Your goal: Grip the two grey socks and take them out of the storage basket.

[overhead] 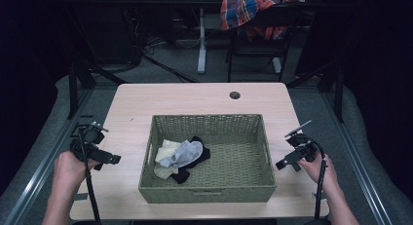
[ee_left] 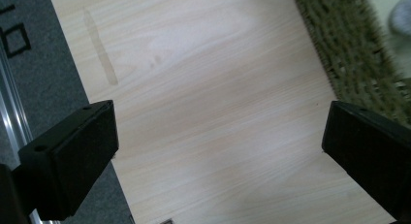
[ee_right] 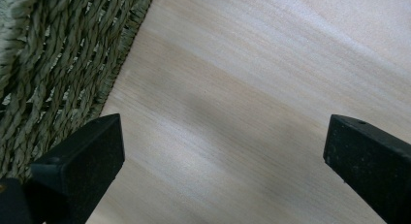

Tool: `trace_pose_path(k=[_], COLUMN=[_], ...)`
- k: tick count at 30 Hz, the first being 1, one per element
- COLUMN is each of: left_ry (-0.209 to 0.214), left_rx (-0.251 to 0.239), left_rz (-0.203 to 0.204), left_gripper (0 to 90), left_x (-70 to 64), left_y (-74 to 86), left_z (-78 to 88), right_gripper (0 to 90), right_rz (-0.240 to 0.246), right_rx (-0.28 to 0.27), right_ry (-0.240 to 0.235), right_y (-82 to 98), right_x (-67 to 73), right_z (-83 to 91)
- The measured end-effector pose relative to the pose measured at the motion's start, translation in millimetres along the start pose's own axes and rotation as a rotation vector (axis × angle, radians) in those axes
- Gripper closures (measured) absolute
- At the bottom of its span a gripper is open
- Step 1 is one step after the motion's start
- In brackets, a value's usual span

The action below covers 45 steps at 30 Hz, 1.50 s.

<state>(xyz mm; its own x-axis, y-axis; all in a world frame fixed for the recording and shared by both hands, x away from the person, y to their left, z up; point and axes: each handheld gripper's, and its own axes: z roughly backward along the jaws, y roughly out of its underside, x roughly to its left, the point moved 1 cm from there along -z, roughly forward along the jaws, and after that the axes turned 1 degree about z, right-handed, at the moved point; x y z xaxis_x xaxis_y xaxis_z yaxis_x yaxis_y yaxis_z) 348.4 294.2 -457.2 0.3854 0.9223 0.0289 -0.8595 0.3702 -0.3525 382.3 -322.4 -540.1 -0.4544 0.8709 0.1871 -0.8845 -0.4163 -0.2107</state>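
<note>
socks point(overhead: 181, 157) in basket point(overhead: 207, 193), hand-held grippers apart

The woven basket point(overhead: 208, 159) stands mid-table, its upright walls blocking any level pass between the two sides; only from above is its inside reachable. Inside, a heap of socks point(overhead: 181, 158) fills the 9 o'clock half, while the 3 o'clock half is bare weave. The wooden table point(overhead: 195, 96) lies open toward 12 o'clock, and bare strips run along the basket at 9 and 3 o'clock.
</note>
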Motion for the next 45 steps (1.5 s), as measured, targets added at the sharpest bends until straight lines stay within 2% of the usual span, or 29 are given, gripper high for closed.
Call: trace_pose_path(k=[2,6,11,12,19,35,43,44,45], left_ry=[-0.001,-0.001,0.015,0.024,0.041,0.101,0.134,0.135,0.138], left_rx=[-0.014,-0.041,-0.046,-0.046,-0.061,-0.015,0.020,0.024,0.028], left_rz=[-0.017,-0.062,-0.093,-0.102,-0.157,-0.277,-0.336,-0.341,-0.345], left_gripper=[0.0,0.0,0.0,0.0,0.0,0.0,0.0,0.0,0.0], left_x=[-5.2,-19.5,-31.0,-33.6,-55.4,-102.1,-127.8,-130.2,-132.6], left_y=[-3.4,-13.6,-22.4,-24.7,-42.1,-76.8,-90.5,-91.9,-93.0], left_z=[5.9,18.9,23.6,24.9,28.6,18.2,2.2,0.4,-1.6], right_gripper=[0.8,0.8,0.8,0.8,0.8,0.8,0.8,0.8,0.8], right_rz=[0.008,-0.016,-0.016,0.010,0.004,0.002,0.001,0.000,0.001], right_rx=[0.015,-0.015,-0.014,0.018,0.013,0.010,0.010,0.006,0.007], right_ry=[0.002,-0.003,-0.004,0.000,-0.004,-0.006,-0.002,-0.022,-0.014], right_y=[-0.3,1.0,1.0,-0.1,0.2,0.6,0.6,0.7,0.7], right_x=[-0.3,0.9,0.7,-0.4,-0.6,-1.4,-1.6,-1.5,-1.8], right_z=[0.8,-0.7,-1.1,0.7,0.0,0.1,-0.1,-0.1,-0.2])
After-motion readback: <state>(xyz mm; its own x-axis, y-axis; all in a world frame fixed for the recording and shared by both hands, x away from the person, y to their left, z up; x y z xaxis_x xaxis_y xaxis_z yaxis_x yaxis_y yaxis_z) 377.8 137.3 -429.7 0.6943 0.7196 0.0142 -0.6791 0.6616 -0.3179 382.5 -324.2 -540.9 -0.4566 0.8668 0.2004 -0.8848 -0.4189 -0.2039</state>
